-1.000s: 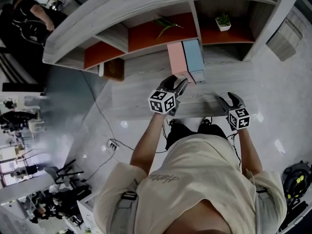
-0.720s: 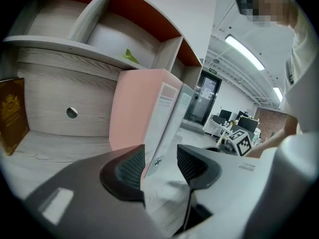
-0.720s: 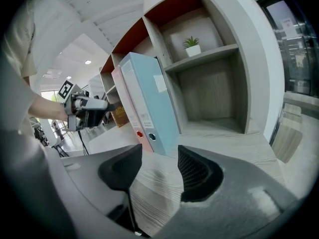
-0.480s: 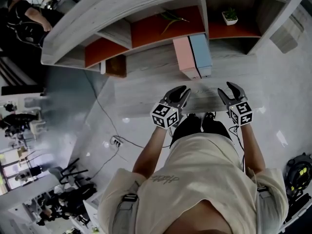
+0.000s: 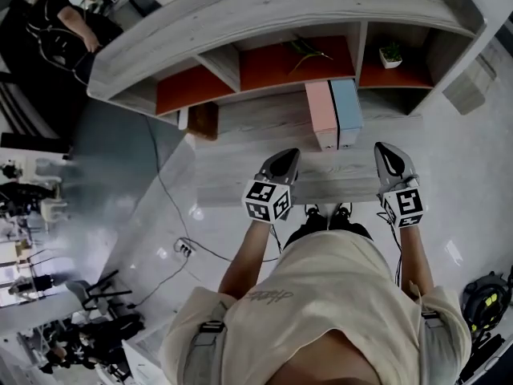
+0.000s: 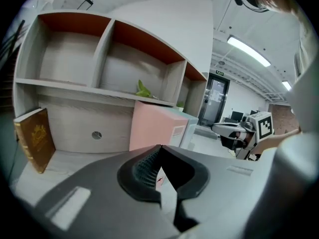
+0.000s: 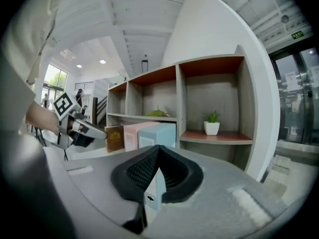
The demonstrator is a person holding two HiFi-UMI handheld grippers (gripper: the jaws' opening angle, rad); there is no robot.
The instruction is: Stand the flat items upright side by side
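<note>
Pink file [image 5: 323, 115] and blue file [image 5: 347, 112] stand upright, touching side by side, at the back of the desk [image 5: 232, 179]. Left gripper [image 5: 284, 160] and right gripper [image 5: 389, 155] hang over the desk's front edge, jaws just closed together, nothing between them.

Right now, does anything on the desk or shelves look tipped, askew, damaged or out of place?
Nothing stands out. The pink file and blue file stand upright, side by side, on the desk under the shelves. The brown book at the left end seems to lean slightly, but the wide-angle lens may account for that.
</note>
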